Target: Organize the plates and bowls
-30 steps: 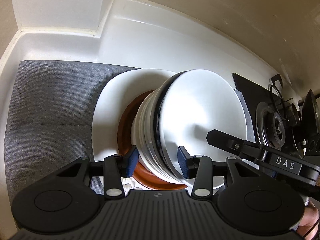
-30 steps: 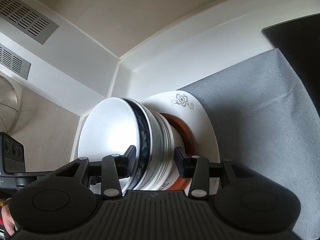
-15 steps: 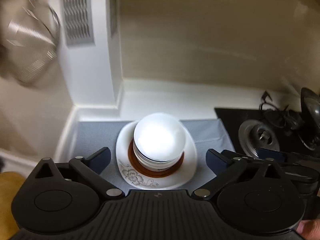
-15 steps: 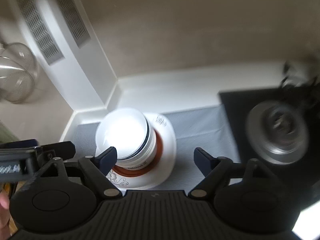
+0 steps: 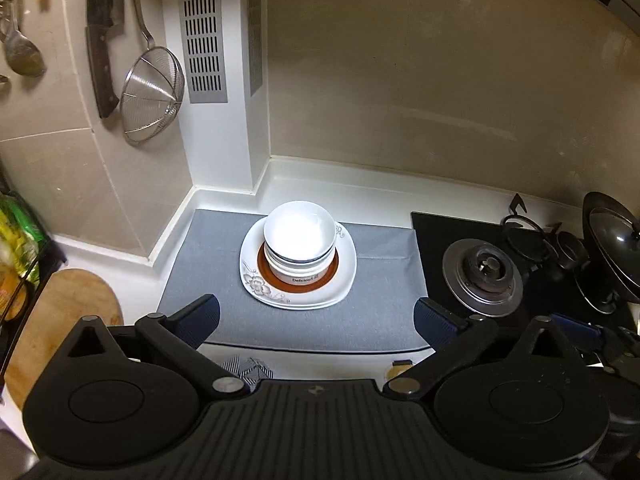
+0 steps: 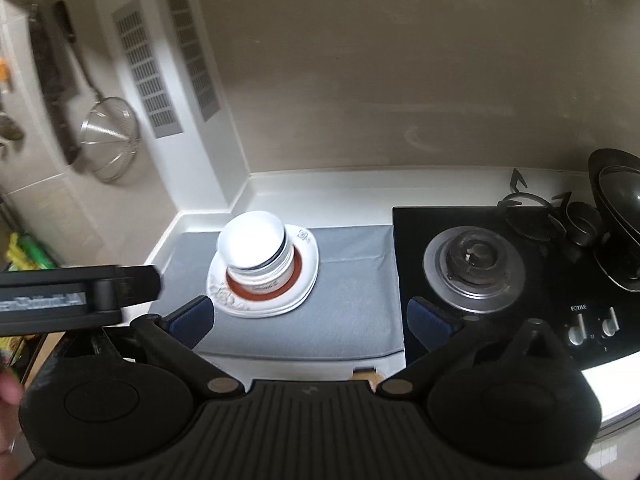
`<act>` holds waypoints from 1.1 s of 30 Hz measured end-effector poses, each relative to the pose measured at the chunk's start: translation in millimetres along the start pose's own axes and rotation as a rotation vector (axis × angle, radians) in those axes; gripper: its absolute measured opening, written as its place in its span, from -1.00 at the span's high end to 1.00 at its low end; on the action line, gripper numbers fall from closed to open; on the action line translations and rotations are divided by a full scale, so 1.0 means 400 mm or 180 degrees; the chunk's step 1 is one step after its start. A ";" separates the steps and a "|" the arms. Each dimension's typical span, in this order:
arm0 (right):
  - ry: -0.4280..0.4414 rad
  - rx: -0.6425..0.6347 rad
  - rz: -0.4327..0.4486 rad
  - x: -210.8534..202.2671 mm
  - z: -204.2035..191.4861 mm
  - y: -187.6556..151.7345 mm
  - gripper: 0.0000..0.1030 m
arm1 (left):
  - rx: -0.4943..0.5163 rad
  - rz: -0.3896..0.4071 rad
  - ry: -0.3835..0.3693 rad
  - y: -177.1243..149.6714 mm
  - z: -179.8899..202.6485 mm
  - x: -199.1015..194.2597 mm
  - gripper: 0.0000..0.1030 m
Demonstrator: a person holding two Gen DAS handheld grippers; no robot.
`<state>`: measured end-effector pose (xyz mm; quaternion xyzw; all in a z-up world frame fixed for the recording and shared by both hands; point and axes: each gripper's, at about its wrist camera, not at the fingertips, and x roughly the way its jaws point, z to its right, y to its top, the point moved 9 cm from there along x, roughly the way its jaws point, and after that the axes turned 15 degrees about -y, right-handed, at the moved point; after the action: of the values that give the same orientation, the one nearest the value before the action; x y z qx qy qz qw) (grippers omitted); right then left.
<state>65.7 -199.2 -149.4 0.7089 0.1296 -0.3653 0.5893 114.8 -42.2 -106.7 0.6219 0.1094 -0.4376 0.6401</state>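
stack of white bowls | set on square flowered plate, beside gas burner | seen straight ahead, below both grippers | left gripper jaws apart, empty | right gripper jaws opening, empty

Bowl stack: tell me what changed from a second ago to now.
Both grippers let go of the bowl stack and pulled up and back from it. The left gripper now hangs open and empty; the right gripper is also clear of it, its jaws still opening with nothing between them. The stack stayed upright on the brown plate and white plate, on the grey mat.
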 end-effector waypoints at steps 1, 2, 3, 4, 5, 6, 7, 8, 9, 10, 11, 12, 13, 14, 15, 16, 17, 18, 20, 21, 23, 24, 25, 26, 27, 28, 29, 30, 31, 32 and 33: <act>0.0028 0.0009 0.0007 -0.014 0.005 -0.007 -0.99 | 0.0002 0.0011 0.0027 -0.008 0.010 -0.012 -0.99; 0.0047 0.0012 0.0016 -0.032 0.011 -0.015 -0.99 | 0.0005 0.0006 0.0050 -0.016 0.020 -0.024 -0.99; 0.0048 0.0014 0.0014 -0.046 0.019 -0.024 -0.99 | 0.0013 -0.0012 0.0068 -0.026 0.033 -0.034 -0.99; 0.0047 0.0020 0.0003 -0.060 0.026 -0.033 -0.99 | 0.0021 -0.0023 0.0089 -0.035 0.044 -0.044 -0.99; 0.0056 0.0023 -0.0009 -0.070 0.032 -0.040 -0.99 | 0.0030 -0.0025 0.0111 -0.044 0.053 -0.055 -0.99; 0.0071 0.0025 -0.0009 -0.079 0.036 -0.047 -0.99 | 0.0041 -0.0029 0.0131 -0.051 0.062 -0.065 -0.99; 0.0088 0.0030 -0.0005 -0.088 0.042 -0.053 -0.99 | 0.0039 -0.0033 0.0150 -0.057 0.069 -0.073 -0.99; 0.0103 0.0039 -0.0007 -0.096 0.048 -0.058 -0.99 | 0.0030 -0.0039 0.0168 -0.063 0.076 -0.081 -0.99; 0.0113 0.0048 -0.0015 -0.102 0.053 -0.064 -0.99 | 0.0018 -0.0048 0.0182 -0.068 0.082 -0.089 -0.99; 0.0120 0.0056 -0.0017 -0.109 0.058 -0.068 -0.99 | 0.0004 -0.0056 0.0195 -0.072 0.088 -0.095 -0.99; 0.0123 0.0053 -0.0009 -0.115 0.062 -0.072 -0.99 | 0.0000 -0.0065 0.0214 -0.077 0.094 -0.101 -0.99; 0.0116 0.0046 -0.0003 -0.122 0.067 -0.076 -0.99 | 0.0008 -0.0073 0.0238 -0.081 0.101 -0.108 -0.99; 0.0103 0.0038 0.0006 -0.128 0.071 -0.078 -0.99 | 0.0031 -0.0070 0.0261 -0.084 0.107 -0.114 -0.99; 0.0089 0.0028 0.0019 -0.135 0.075 -0.080 -0.99 | 0.0067 -0.0064 0.0286 -0.085 0.113 -0.119 -0.99; 0.0078 0.0020 0.0022 -0.141 0.078 -0.083 -0.99 | 0.0098 -0.0066 0.0311 -0.087 0.118 -0.123 -0.99; 0.0074 0.0019 0.0021 -0.146 0.081 -0.086 -0.99 | 0.0121 -0.0070 0.0336 -0.089 0.123 -0.128 -0.99; 0.0076 0.0020 0.0024 -0.150 0.084 -0.088 -0.99 | 0.0138 -0.0076 0.0352 -0.091 0.128 -0.131 -0.99; 0.0084 0.0031 0.0014 -0.153 0.088 -0.091 -0.99 | 0.0151 -0.0083 0.0361 -0.092 0.133 -0.134 -0.99; 0.0118 0.0072 -0.0021 -0.155 0.095 -0.095 -0.99 | 0.0159 -0.0077 0.0357 -0.095 0.140 -0.139 -0.99; 0.0128 0.0087 -0.0033 -0.156 0.100 -0.098 -0.99 | 0.0157 -0.0065 0.0359 -0.098 0.144 -0.141 -0.99; 0.0125 0.0076 -0.0037 -0.157 0.105 -0.104 -0.99 | 0.0178 -0.0069 0.0378 -0.103 0.148 -0.142 -0.99; 0.0115 0.0075 -0.0047 -0.159 0.107 -0.108 -0.99 | 0.0186 -0.0081 0.0390 -0.106 0.150 -0.142 -0.99; 0.0113 0.0074 -0.0054 -0.160 0.108 -0.113 -0.99 | 0.0194 -0.0093 0.0401 -0.109 0.150 -0.142 -0.99; 0.0117 0.0079 -0.0068 -0.160 0.109 -0.117 -0.99 | 0.0200 -0.0108 0.0408 -0.112 0.151 -0.141 -0.99; 0.0131 0.0087 -0.0093 -0.159 0.109 -0.120 -0.99 | 0.0201 -0.0120 0.0411 -0.115 0.152 -0.142 -0.99; 0.0149 0.0093 -0.0117 -0.158 0.110 -0.124 -0.99 | 0.0202 -0.0130 0.0406 -0.119 0.154 -0.143 -0.99; 0.0168 0.0097 -0.0134 -0.157 0.110 -0.126 -0.99 | 0.0204 -0.0136 0.0399 -0.121 0.156 -0.144 -0.99; 0.0178 0.0099 -0.0144 -0.158 0.111 -0.130 -0.99 | 0.0205 -0.0144 0.0390 -0.124 0.157 -0.145 -0.99; 0.0180 0.0087 -0.0141 -0.160 0.111 -0.132 -0.99 | 0.0203 -0.0154 0.0388 -0.125 0.159 -0.146 -0.99; 0.0175 0.0071 -0.0130 -0.162 0.111 -0.133 -0.99 | 0.0205 -0.0163 0.0390 -0.127 0.159 -0.147 -0.99; 0.0164 0.0061 -0.0121 -0.165 0.112 -0.135 -0.99 | 0.0211 -0.0168 0.0391 -0.129 0.161 -0.147 -0.99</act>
<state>-30.0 -209.9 -146.9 0.7211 0.1546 -0.3593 0.5719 18.1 -66.6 -89.5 0.6653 0.1502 -0.4188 0.5996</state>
